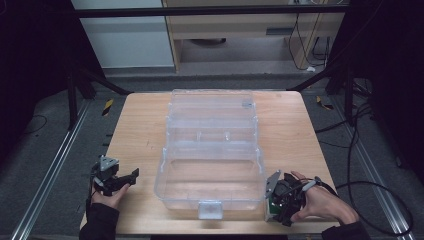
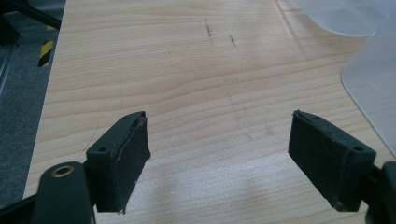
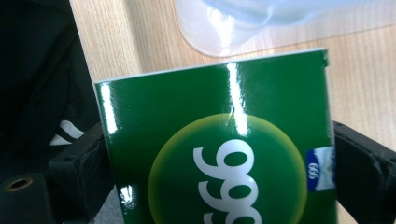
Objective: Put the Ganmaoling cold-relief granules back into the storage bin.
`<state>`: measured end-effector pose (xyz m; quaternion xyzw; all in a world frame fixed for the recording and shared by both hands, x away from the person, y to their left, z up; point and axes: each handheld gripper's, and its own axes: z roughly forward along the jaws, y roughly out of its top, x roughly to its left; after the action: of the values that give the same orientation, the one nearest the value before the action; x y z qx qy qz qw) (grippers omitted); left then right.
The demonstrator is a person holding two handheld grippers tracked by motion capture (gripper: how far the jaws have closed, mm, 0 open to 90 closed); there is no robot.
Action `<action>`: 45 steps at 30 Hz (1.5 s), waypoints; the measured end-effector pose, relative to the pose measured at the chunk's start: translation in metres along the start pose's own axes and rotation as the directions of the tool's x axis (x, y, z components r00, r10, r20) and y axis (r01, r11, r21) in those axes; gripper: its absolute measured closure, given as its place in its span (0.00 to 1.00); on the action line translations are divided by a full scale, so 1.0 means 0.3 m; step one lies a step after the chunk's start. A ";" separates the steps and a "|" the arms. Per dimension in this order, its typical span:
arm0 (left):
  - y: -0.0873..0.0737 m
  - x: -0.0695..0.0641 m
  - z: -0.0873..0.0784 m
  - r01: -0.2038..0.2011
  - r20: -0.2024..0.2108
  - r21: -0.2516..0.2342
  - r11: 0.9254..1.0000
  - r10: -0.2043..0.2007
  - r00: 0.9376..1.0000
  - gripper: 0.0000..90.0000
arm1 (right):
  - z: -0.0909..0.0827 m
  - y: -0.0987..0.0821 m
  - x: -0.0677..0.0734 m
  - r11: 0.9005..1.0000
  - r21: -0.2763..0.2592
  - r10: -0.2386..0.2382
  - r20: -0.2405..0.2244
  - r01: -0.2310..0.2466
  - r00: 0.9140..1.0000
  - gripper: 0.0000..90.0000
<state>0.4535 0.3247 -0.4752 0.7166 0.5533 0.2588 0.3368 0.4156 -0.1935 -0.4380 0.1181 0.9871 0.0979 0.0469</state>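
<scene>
Dark floor and black frame rails surround your wooden bench (image 1: 140,135), and a clear plastic organiser box (image 1: 210,175) sits open at its middle, lid folded back toward the far edge.

Your right tool (image 1: 278,200) is at the near right corner of the bench, just beside the box's front right corner. It is clamped on a green carton (image 3: 219,140): the right gripper view shows the glossy green face with a yellow disc and white lettering squeezed between the two black jaws, with the rounded corner of the box just beyond it. The carton is lifted in the grip or resting at the bench edge; you cannot tell which from these pictures.

Your left tool (image 2: 219,158) hovers at the near left of the bench, jaws spread wide with nothing between them, over bare wood and apart from the box.

As a judgement: the pick looks done and the box stands ready, its front compartment looking bare. What is left is carrying the carton over the front wall, setting it inside, releasing it, and probably closing the lid, where your free left tool could steady the box.
</scene>
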 end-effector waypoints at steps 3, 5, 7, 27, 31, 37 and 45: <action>0.000 0.000 0.001 0.000 0.000 0.002 1.000 0.000 1.000 0.22 | 0.012 -0.008 -0.001 1.000 -0.005 0.003 -0.008 -0.003 1.000 0.09; 0.000 -0.001 0.001 -0.002 0.000 0.002 1.000 0.002 1.000 0.22 | 0.014 -0.007 -0.002 1.000 -0.004 -0.006 -0.010 0.006 1.000 0.09; 0.000 -0.001 0.001 -0.002 0.000 0.002 1.000 0.002 1.000 0.22 | 0.016 -0.006 -0.003 1.000 -0.003 -0.011 -0.011 0.011 1.000 0.10; 0.000 0.000 0.001 -0.001 0.000 0.001 1.000 0.001 1.000 0.22 | -0.024 -0.032 -0.003 1.000 -0.026 -0.002 -0.020 0.001 1.000 0.18; 0.000 -0.001 0.001 -0.003 0.000 0.003 1.000 0.003 1.000 0.22 | -0.053 -0.052 0.001 0.999 -0.036 0.010 -0.019 -0.011 1.000 0.18; 0.000 -0.001 0.001 -0.003 -0.001 0.005 1.000 0.003 1.000 0.22 | -0.098 -0.075 0.005 0.998 -0.061 0.031 -0.013 -0.031 0.999 0.18; 0.000 -0.002 0.002 -0.004 -0.001 0.005 1.000 0.004 1.000 0.22 | -0.207 -0.088 0.012 0.994 -0.101 0.048 0.006 -0.047 0.999 0.18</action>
<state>0.4537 0.3240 -0.4756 0.7184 0.5528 0.2581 0.3342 0.3991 -0.2291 -0.3830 0.1394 0.9776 0.1479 0.0548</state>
